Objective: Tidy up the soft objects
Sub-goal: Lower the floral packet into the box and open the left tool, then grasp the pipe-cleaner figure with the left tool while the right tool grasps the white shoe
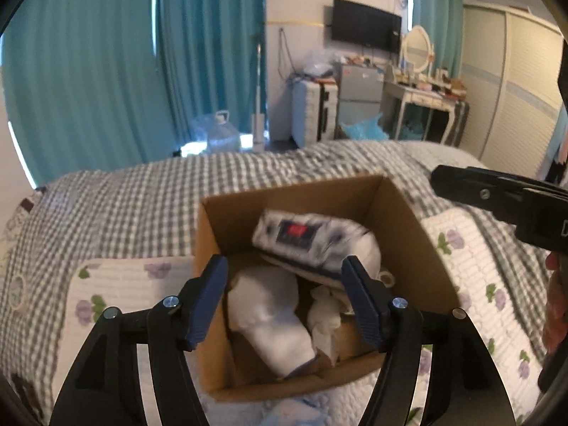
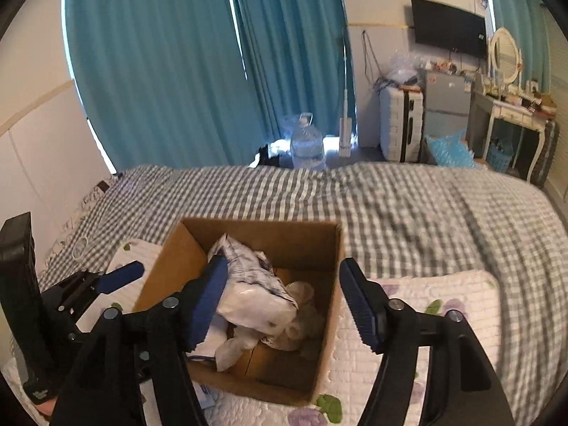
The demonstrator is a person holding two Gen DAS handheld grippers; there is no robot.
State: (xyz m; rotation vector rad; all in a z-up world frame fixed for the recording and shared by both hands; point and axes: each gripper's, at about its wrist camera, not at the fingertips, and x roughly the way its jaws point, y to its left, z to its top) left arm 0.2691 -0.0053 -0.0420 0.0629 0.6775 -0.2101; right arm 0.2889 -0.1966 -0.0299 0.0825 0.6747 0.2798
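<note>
An open cardboard box (image 1: 422,234) sits on the bed and holds soft things: a white and blue tissue pack with a red label (image 1: 305,238), a white bundle (image 1: 269,316) and crumpled white pieces (image 1: 325,323). My left gripper (image 1: 284,298) is open and empty, just above the box's near side. It also shows in the right wrist view (image 2: 117,280), left of the box (image 2: 330,284). My right gripper (image 2: 284,301) is open and empty above the box, over a white printed pack (image 2: 248,284). In the left wrist view it (image 1: 497,195) sits at the right edge.
The box rests on a white quilted mat with purple flowers (image 2: 426,305) over a grey checked bedspread (image 2: 390,206). Teal curtains (image 2: 177,71), a water jug (image 2: 307,142), a white suitcase (image 2: 399,127) and a dressing table (image 2: 511,113) stand beyond the bed.
</note>
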